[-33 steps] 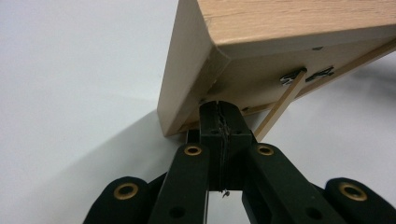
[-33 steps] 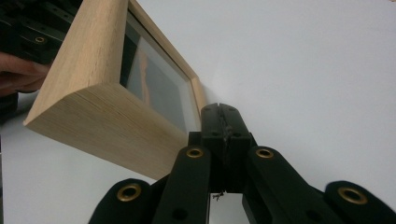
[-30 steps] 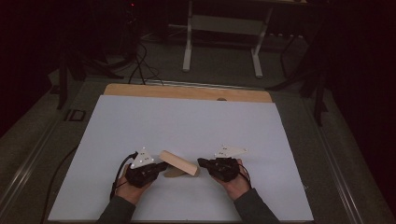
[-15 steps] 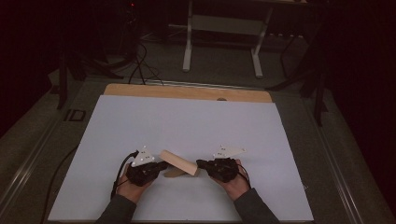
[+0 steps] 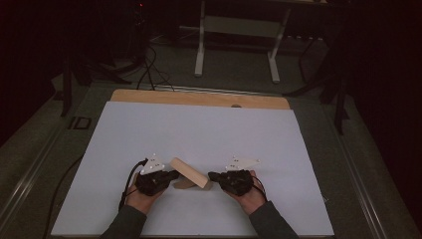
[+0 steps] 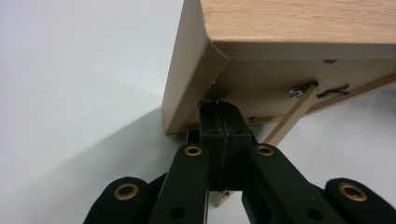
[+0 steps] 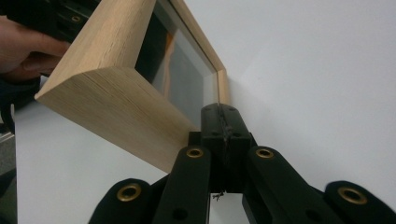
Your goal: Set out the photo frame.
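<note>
A light wooden picture frame (image 5: 189,173) stands tilted on the white table top (image 5: 199,134), between the two hands. My left gripper (image 5: 174,175) is shut, and its tips (image 6: 218,108) touch the lower edge of the frame's back (image 6: 299,28), beside a thin wooden prop strip (image 6: 292,116). My right gripper (image 5: 211,176) is shut as well. Its tips (image 7: 219,112) rest at the lower front corner of the frame (image 7: 112,98), next to the glass (image 7: 182,79). Nothing shows between either pair of jaws.
A bare wooden strip (image 5: 199,98) runs along the table's far edge. Beyond it, on the dark floor, are white desk legs (image 5: 201,45) and cables (image 5: 149,64). The other hand (image 7: 23,46) shows behind the frame in the right gripper view.
</note>
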